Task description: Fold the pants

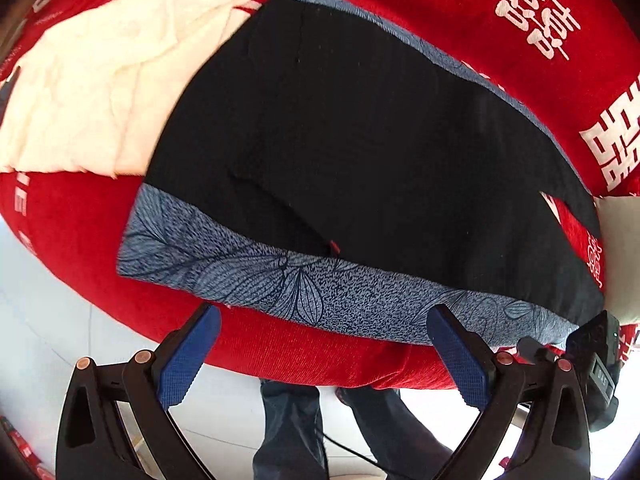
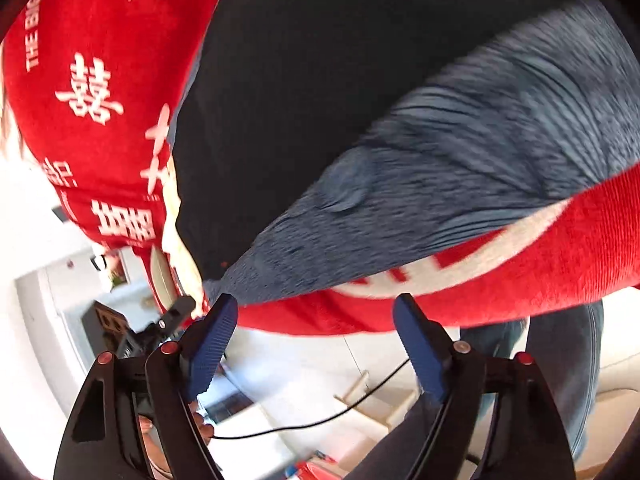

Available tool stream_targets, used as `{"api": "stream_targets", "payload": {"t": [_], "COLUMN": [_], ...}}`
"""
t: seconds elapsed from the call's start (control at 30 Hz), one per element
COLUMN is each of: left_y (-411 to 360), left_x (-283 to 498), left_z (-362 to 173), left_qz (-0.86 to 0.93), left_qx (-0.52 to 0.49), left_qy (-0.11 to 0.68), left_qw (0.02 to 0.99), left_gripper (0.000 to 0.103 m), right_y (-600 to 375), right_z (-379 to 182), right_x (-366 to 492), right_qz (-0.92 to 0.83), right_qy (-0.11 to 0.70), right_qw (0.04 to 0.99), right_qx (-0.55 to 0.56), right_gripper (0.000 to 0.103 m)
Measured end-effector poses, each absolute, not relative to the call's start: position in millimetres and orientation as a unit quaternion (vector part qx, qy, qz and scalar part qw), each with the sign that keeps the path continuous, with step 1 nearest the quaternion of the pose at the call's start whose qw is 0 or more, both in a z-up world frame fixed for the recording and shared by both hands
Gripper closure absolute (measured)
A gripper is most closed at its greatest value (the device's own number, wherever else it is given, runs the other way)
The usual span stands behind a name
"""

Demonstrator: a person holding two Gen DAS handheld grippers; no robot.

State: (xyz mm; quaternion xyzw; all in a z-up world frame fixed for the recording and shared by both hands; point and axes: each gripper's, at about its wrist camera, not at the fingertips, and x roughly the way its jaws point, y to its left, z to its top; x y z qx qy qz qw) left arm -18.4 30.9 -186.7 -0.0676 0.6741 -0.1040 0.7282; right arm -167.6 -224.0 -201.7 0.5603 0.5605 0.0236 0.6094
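A: Where are the pants?

B: The dark navy pants with the blue leaf-printed fabric band (image 1: 360,152) lie flat on the red velvety tablecloth with white characters (image 1: 460,8), the printed band along the near table edge. A cream-white cloth (image 1: 88,92) lies just beside them, at the far left.

A: Folded at all?

B: I judge hardly. They look laid out flat, maybe doubled leg on leg, but I cannot tell for sure. The real folds seem not yet done.

A: And the grippers?

B: The left gripper (image 1: 324,354) has its blue pads spread wide, empty, near the band's edge. The right gripper (image 2: 316,346) is also well apart and holds nothing; the gathered end of the band sits just ahead of it.

A: So next?

B: Likely pinching that near edge with both, then carrying it over.
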Motion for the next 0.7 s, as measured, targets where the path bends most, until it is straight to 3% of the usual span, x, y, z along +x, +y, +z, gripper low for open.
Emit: {"api": "stream_targets", "payload": {"t": [0.33,0.4,0.47,0.5,0.53,0.7], "left_y": [30,26,27,27,27,38], "left_x": [-38,-38,-40,-41,-41,-35], "left_z": [-206,-210,-212,-213,-213,-216], "left_qz": [-0.149,-0.154,-0.158,-0.16,-0.161,-0.155], "left_qx": [-0.124,-0.123,-0.127,-0.135,-0.144,-0.21], "left_qy": [0.68,0.681,0.682,0.682,0.683,0.678], "left_qw": [0.707,0.705,0.703,0.701,0.698,0.687], "left_gripper": [0.0,0.0,0.0,0.0,0.0,0.0], "right_y": [-241,-242,-244,-244,-247,-249], "right_z": [-207,-214,-218,-219,-217,-178], "right_x": [-172,-168,-161,-159,-159,-153], "right_qz": [0.051,0.043,0.033,0.025,0.023,0.069], "right_qy": [0.452,0.444,0.443,0.447,0.438,0.41], "right_qw": [0.638,0.628,0.617,0.609,0.601,0.614], "right_qx": [0.621,0.638,0.65,0.655,0.668,0.671], "right_gripper": [0.025,0.035,0.079,0.087,0.093,0.094]}}
